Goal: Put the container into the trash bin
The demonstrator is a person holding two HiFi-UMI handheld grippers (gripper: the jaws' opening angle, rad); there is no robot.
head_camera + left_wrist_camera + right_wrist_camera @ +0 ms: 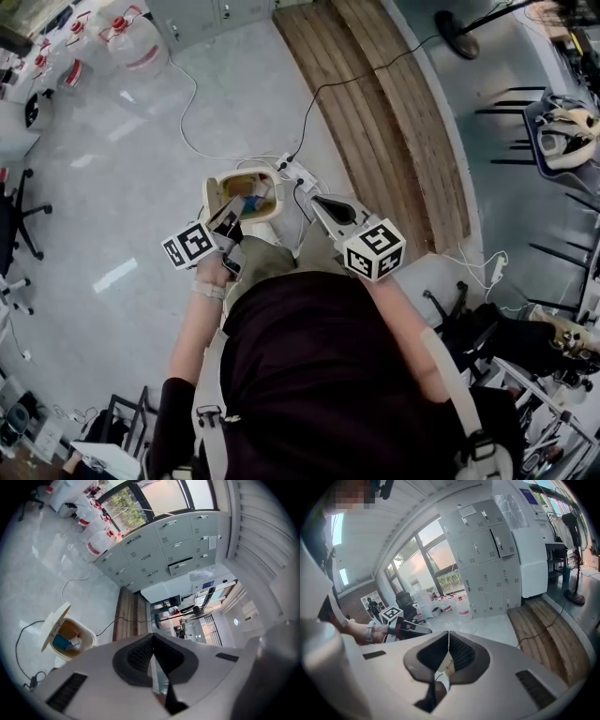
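Observation:
A cream trash bin [217,194] stands on the floor in front of me with its lid tipped open. Blue and white items [249,201] lie inside it. In the left gripper view the bin [89,638] sits low at the left, and the blue item [60,642] shows inside. My left gripper [232,217] hangs over the bin's near rim. Its jaws [152,635] are shut with nothing between them. My right gripper [314,199] is just right of the bin, also shut [448,633] and empty. The left gripper [407,626] shows in the right gripper view, off to the left.
A power strip [298,171] with cables lies just behind the bin. A wooden platform [375,103] runs along the right. Water jugs [131,37] stand at the far left, grey lockers [164,541] line the wall, and an office chair [19,220] is at the left.

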